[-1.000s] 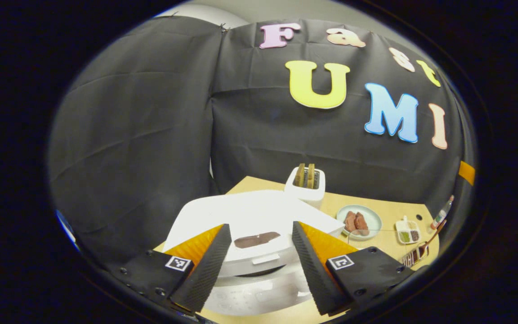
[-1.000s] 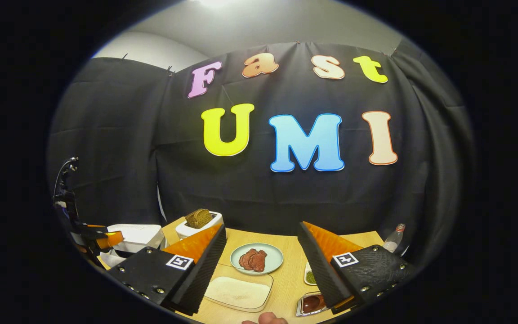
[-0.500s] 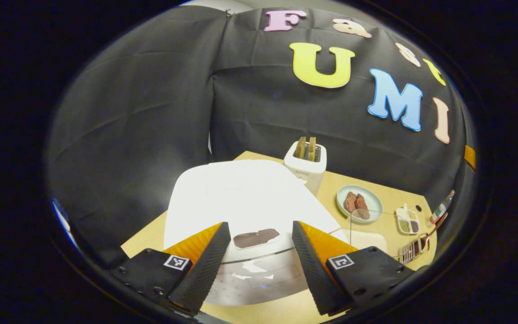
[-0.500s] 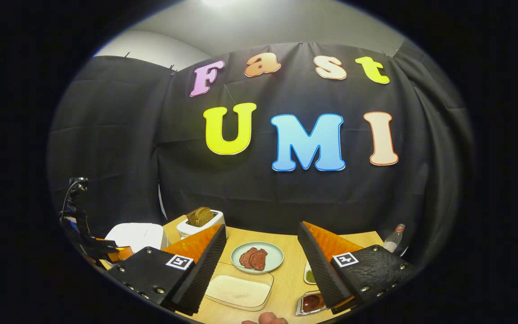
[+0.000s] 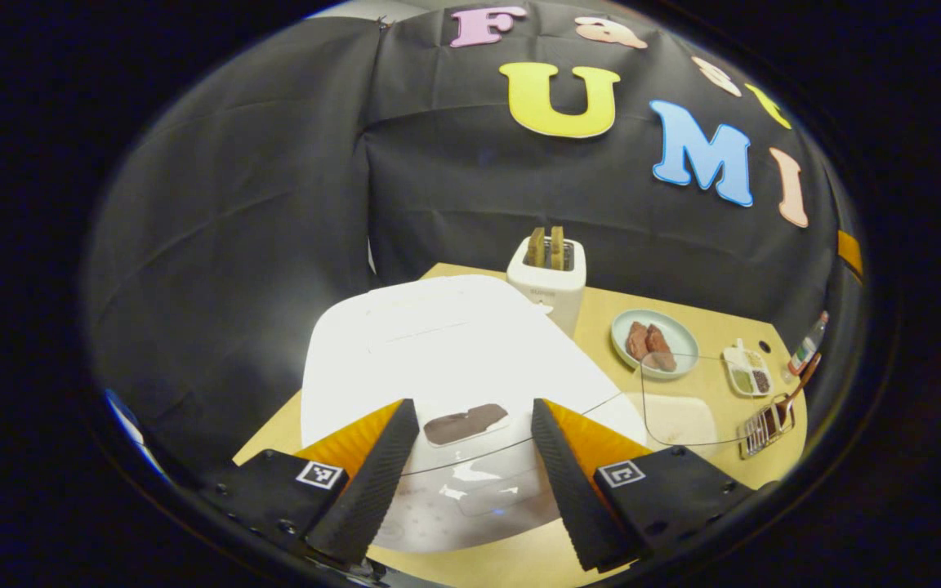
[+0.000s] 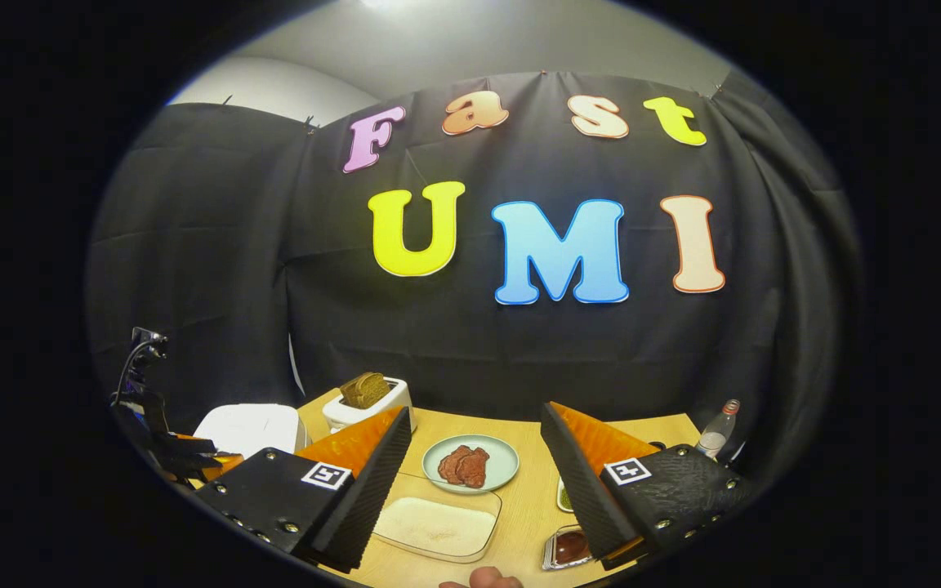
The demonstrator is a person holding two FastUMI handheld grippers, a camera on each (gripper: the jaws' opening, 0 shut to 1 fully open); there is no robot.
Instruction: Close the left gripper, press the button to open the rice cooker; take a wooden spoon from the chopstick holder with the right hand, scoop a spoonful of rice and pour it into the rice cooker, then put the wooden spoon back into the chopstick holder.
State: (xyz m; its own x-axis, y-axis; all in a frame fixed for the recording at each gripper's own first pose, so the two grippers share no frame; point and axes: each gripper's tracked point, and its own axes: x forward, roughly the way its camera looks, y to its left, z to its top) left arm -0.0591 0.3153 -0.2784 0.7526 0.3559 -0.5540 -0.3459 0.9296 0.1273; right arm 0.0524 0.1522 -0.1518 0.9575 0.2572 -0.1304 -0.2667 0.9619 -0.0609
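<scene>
The white rice cooker [image 5: 438, 351] stands with its lid down, a dark button panel [image 5: 466, 423] at its front edge. My left gripper [image 5: 470, 490] hovers open just above and in front of that panel, touching nothing. A clear tray of rice [image 5: 683, 408] lies to the cooker's right. Further right a wooden spoon [image 5: 801, 384] sticks out of the metal chopstick holder [image 5: 764, 425]. My right gripper [image 6: 474, 506] is open and empty above the rice tray [image 6: 438, 527], with the holder [image 6: 573, 547] beside its right finger. The cooker [image 6: 246, 426] and left gripper [image 6: 185, 457] sit far left.
A white toaster [image 5: 548, 273] with bread stands behind the cooker. A plate of meat [image 5: 654, 343], a small condiment dish [image 5: 748, 377] and a bottle [image 5: 805, 351] sit on the wooden table [image 5: 585, 310]. A fingertip [image 6: 483, 580] shows at the bottom edge.
The left gripper has come forward and tipped down over the cooker, whose top now looks larger. Its fingers stay apart. The right gripper has hardly moved.
</scene>
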